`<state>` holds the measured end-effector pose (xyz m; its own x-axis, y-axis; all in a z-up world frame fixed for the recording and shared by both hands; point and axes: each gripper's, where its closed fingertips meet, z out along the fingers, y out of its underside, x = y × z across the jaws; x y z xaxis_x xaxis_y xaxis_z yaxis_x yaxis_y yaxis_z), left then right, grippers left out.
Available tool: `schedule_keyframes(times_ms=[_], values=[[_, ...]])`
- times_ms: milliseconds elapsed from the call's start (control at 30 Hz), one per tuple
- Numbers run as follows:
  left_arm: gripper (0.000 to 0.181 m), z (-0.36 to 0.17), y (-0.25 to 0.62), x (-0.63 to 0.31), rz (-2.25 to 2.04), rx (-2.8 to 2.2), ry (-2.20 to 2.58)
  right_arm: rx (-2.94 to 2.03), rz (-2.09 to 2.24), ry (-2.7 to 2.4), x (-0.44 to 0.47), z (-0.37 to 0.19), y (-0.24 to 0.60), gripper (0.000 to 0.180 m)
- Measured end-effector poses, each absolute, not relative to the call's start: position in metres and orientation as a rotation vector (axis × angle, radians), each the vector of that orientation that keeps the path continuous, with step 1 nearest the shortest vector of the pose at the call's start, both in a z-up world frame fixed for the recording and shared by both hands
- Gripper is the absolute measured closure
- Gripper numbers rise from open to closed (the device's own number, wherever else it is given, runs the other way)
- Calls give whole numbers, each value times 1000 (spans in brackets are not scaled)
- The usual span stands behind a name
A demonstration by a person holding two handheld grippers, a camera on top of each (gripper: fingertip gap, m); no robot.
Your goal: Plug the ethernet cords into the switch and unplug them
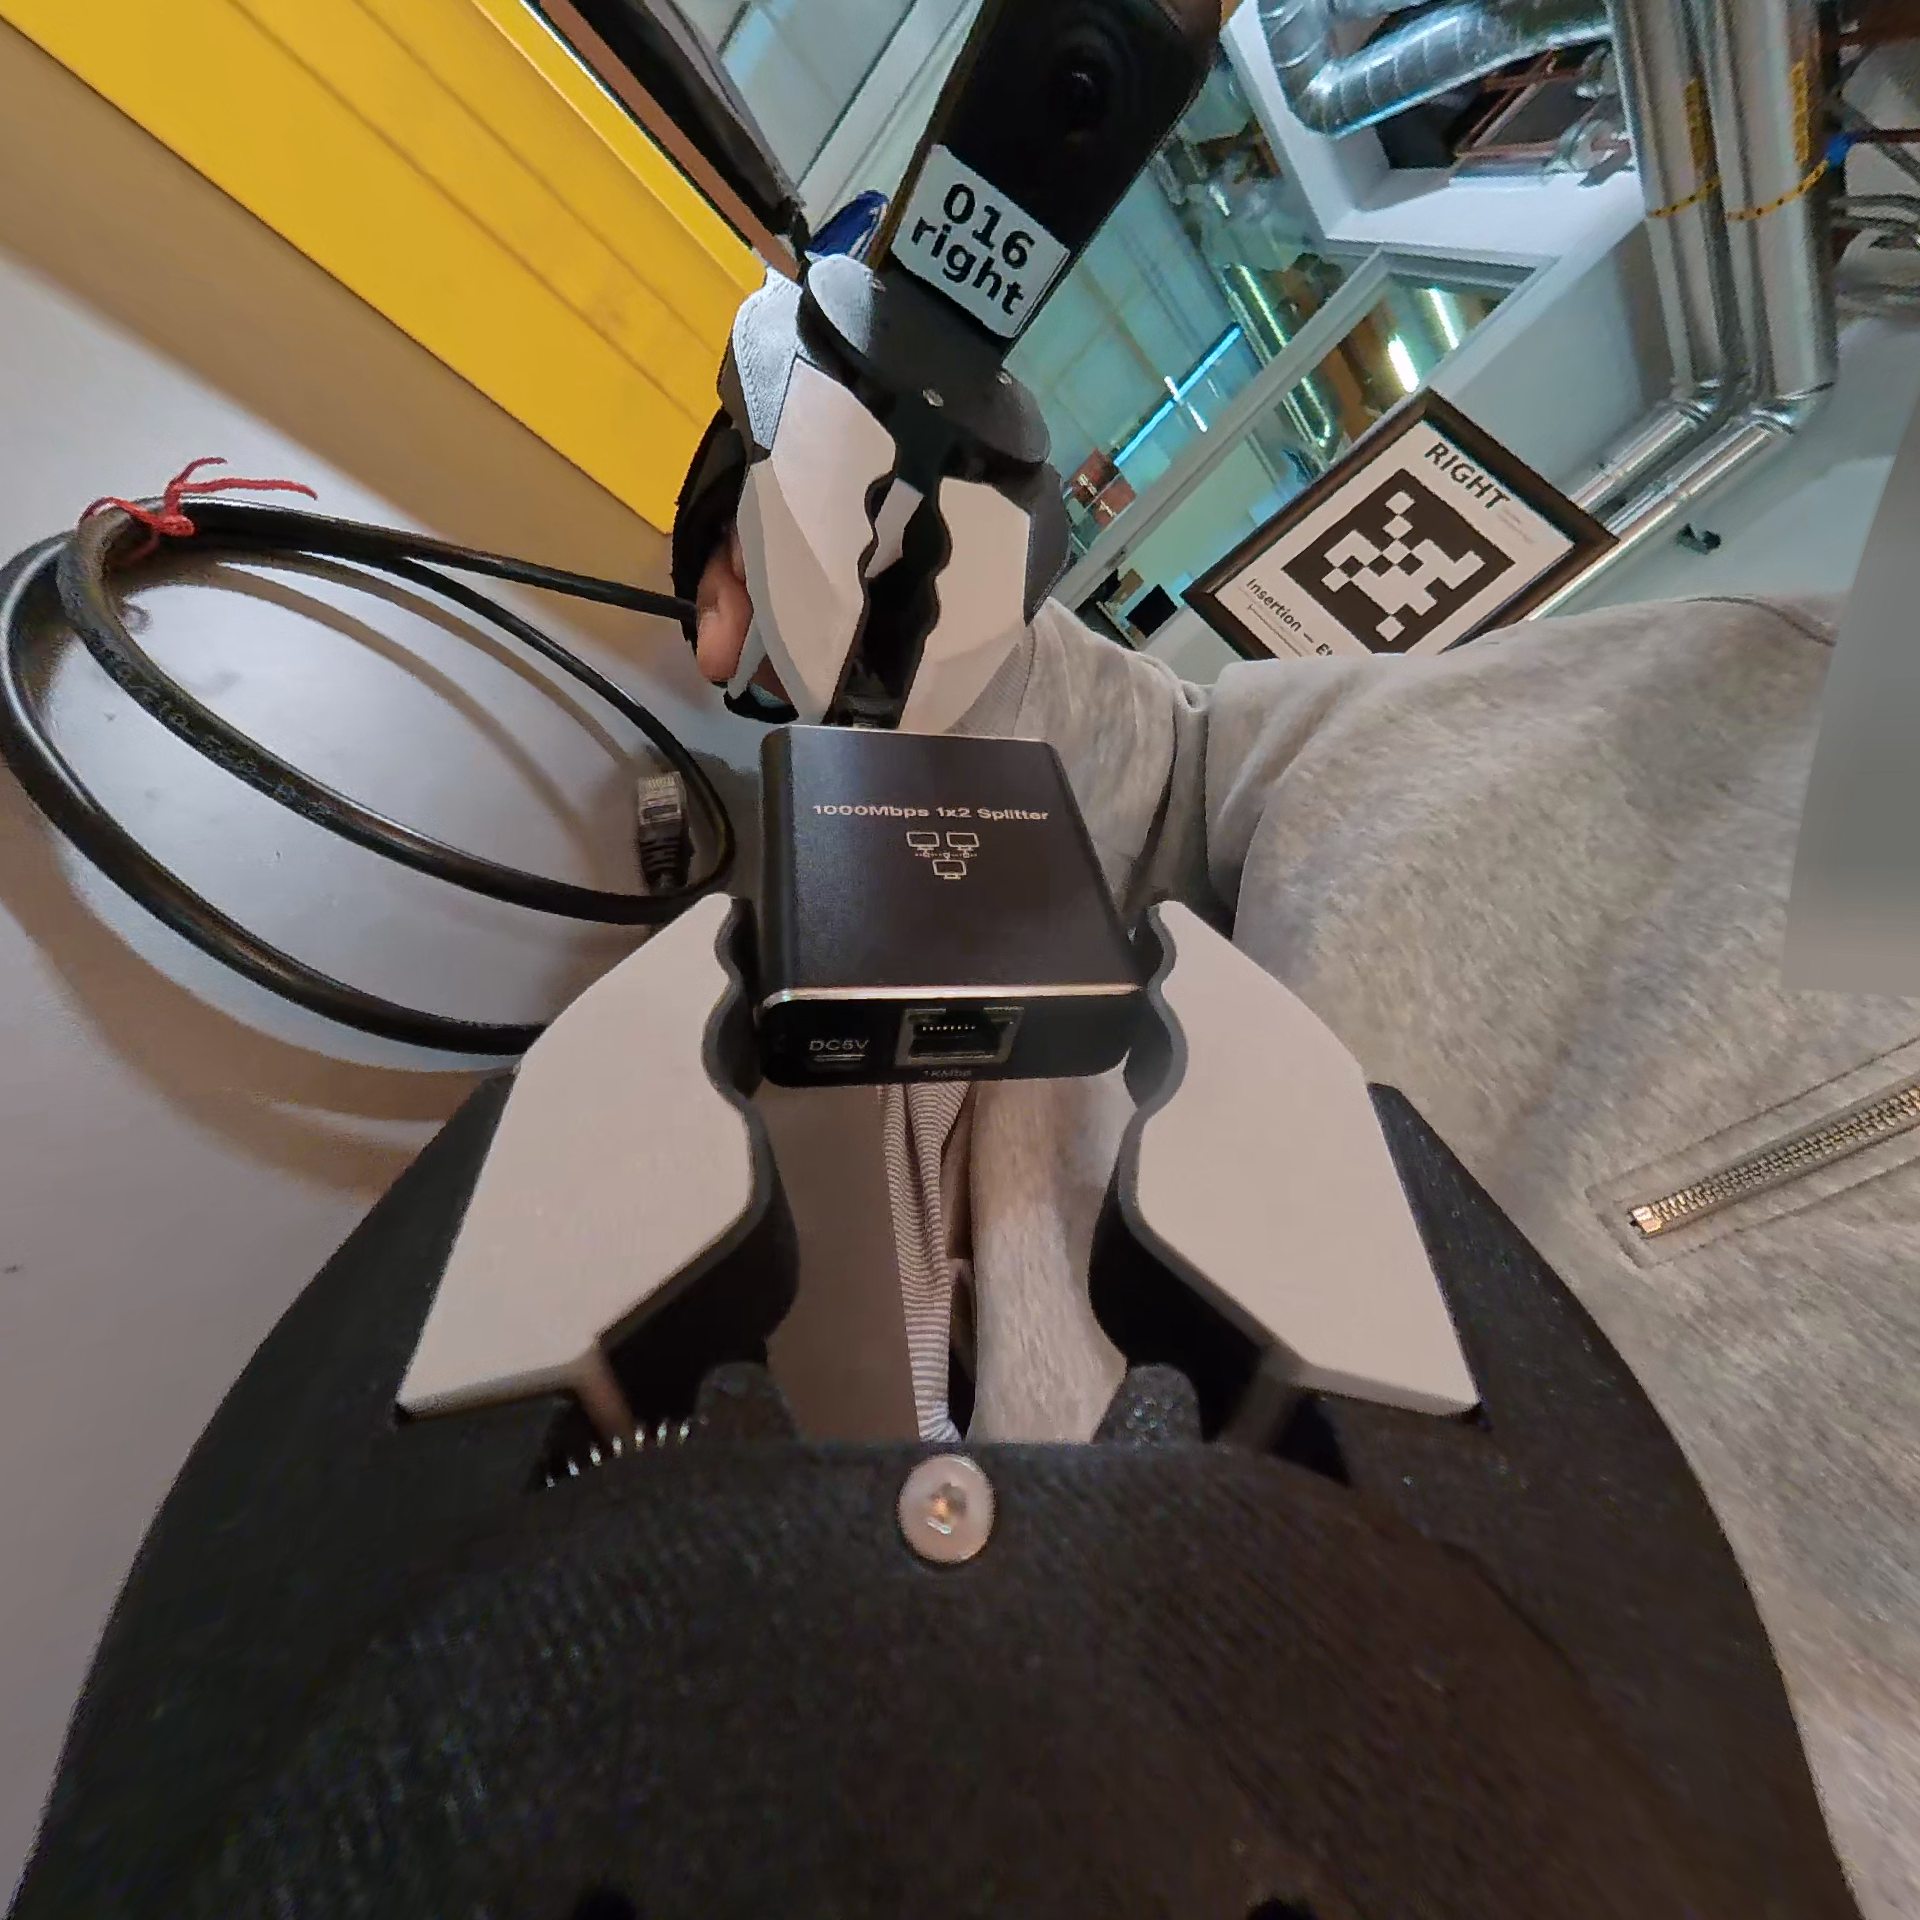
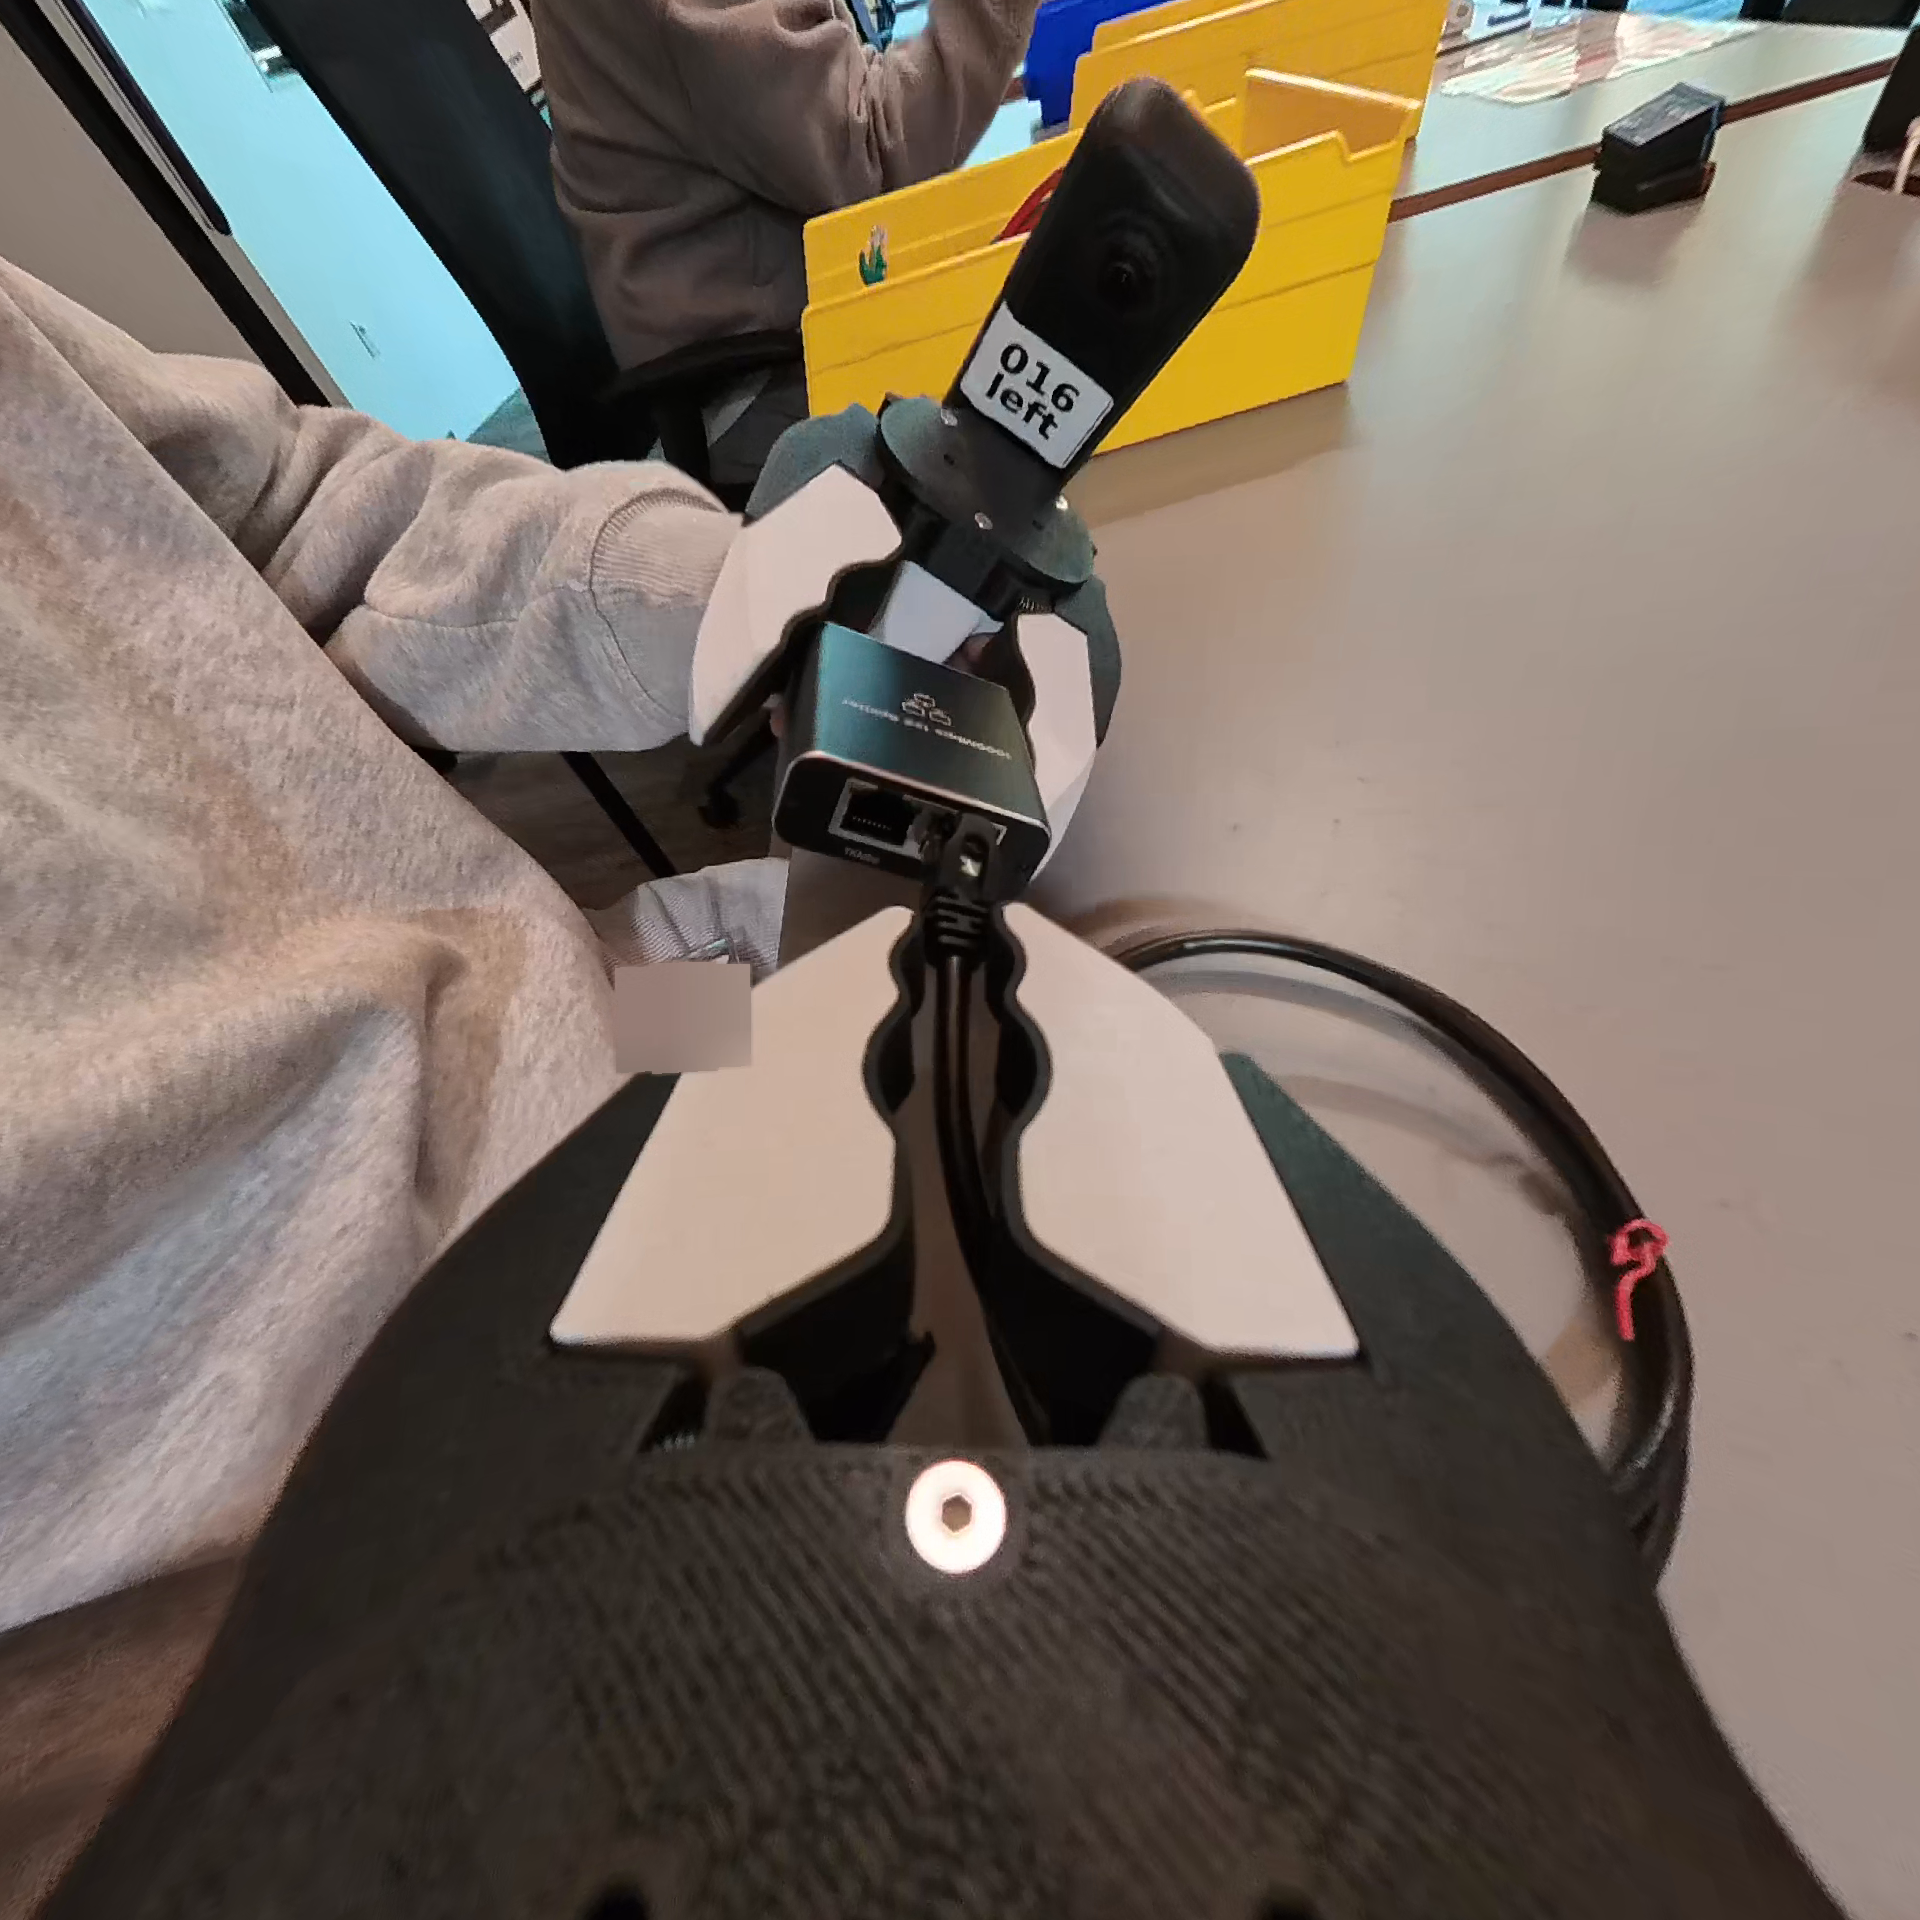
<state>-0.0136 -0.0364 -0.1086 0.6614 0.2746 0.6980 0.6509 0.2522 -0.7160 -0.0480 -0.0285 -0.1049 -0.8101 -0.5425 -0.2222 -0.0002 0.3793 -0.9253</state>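
A small black switch (image 1: 935, 883) is held off the table in my left gripper (image 1: 945, 925), whose fingers are shut on its two sides. Its near face shows one empty port (image 1: 956, 1039). My right gripper (image 2: 958, 925) is shut on the boot of a black ethernet cord (image 2: 961, 1039). The cord's plug (image 2: 971, 847) sits in the mouth of the right-hand port on the switch's (image 2: 914, 727) two-port face. How deep the plug sits is unclear. The left-hand port (image 2: 873, 821) is empty. The cord's other plug (image 1: 663, 821) lies loose on the table.
The rest of the cord lies coiled on the table (image 2: 1558, 623), bound with a red tie (image 2: 1631, 1262). Yellow bins (image 2: 1143, 281) stand behind, with a seated person (image 2: 727, 156) beyond. A small black box (image 2: 1652, 145) sits far right. A framed marker sign (image 1: 1392, 551) stands farther off.
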Motion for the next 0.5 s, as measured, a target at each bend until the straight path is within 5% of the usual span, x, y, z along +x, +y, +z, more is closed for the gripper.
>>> schedule_keyframes(times_ms=[500], values=[[111, -118, -34, -13, -326, -1379, -914, -489, -1377, 2169, -47, -116, -26, 169]])
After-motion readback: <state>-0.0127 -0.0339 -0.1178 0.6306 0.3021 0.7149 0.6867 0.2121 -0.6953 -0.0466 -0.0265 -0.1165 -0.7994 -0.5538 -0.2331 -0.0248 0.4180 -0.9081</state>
